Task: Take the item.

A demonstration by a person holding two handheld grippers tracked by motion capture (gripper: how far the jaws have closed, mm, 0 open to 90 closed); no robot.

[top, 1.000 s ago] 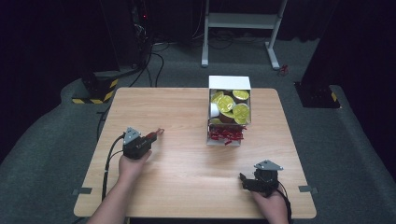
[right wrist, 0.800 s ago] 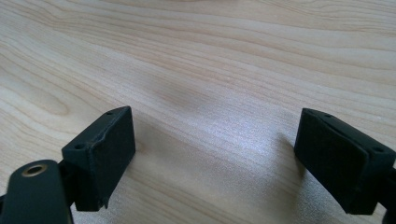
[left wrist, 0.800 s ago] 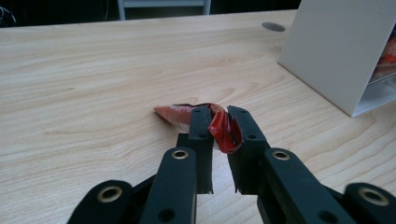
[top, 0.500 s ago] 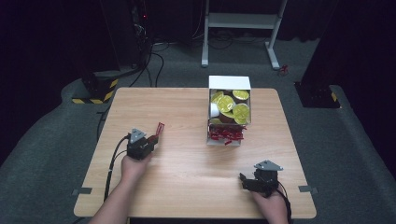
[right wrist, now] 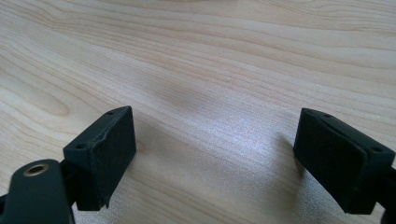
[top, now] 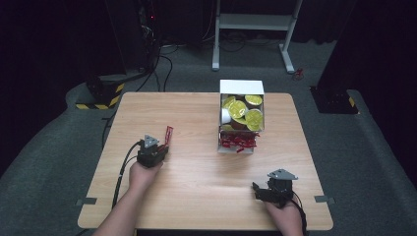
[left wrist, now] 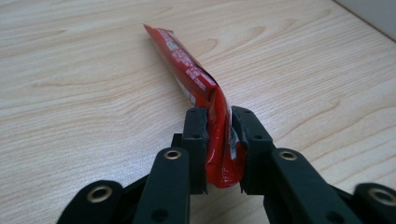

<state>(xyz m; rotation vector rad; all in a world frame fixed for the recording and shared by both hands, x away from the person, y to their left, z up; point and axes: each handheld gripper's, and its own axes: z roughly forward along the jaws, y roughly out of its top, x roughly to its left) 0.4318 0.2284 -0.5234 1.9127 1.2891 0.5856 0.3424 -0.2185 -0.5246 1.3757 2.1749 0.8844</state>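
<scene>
My left gripper [top: 163, 144] sits at the table's left, pointing away from the person. A red snack packet [left wrist: 187, 70] is between its pads and stands on edge, its far end low over the wood; in the high view the red packet [top: 168, 133] sticks out ahead of the jaws. The jaws have just been opening a little, but both pads still touch the packet in the left gripper view [left wrist: 219, 119]. My right gripper [top: 257, 191] rests near the front right corner, open, with bare wood between its jaws [right wrist: 215, 140].
A white box [top: 241, 87] at the table's far middle holds several gold-lidded cups [top: 241, 109], with red packets [top: 238, 141] piled at its near end. The wooden table [top: 196, 177] has its front edge close behind both hands.
The left hand shifted slightly, and the red packet in its jaws now points more steeply away. The right gripper stayed where it was.
</scene>
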